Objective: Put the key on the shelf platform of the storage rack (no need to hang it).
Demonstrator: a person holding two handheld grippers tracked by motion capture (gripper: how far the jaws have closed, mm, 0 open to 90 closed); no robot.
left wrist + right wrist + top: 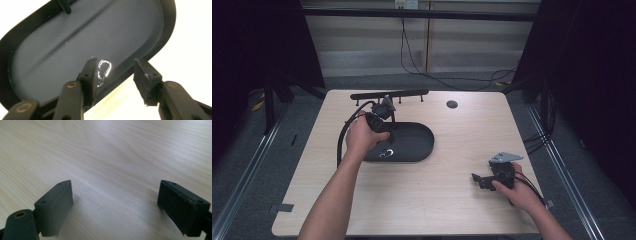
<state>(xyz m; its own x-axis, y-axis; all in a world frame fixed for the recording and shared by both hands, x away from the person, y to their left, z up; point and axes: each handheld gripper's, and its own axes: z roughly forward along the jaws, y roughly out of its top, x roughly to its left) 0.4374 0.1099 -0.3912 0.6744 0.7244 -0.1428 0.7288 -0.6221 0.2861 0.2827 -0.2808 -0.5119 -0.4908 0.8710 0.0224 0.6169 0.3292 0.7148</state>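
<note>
1. Black jaws of our left gripper (115, 75) stand part open over the near rim of the black oval tray (75, 37); a small silver clasp (103, 71) lies just beside 1 pad, unpinched.
2. From the high view, our hand hides those jaws, and the clasp (386, 154) is a faint glint.
3. Our right gripper (115, 205) gapes wide over bare table (112, 150), well apart from the tray.

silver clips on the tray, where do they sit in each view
High view: silver clips lie at the near left edge of the black tray, just below the left gripper.
Left gripper view: low centre, beside the left jaw, on the tray floor near the rim.
Right gripper view: bare wooden table between open jaws, no clips there.
Shared landmark: the light wooden table.
</note>
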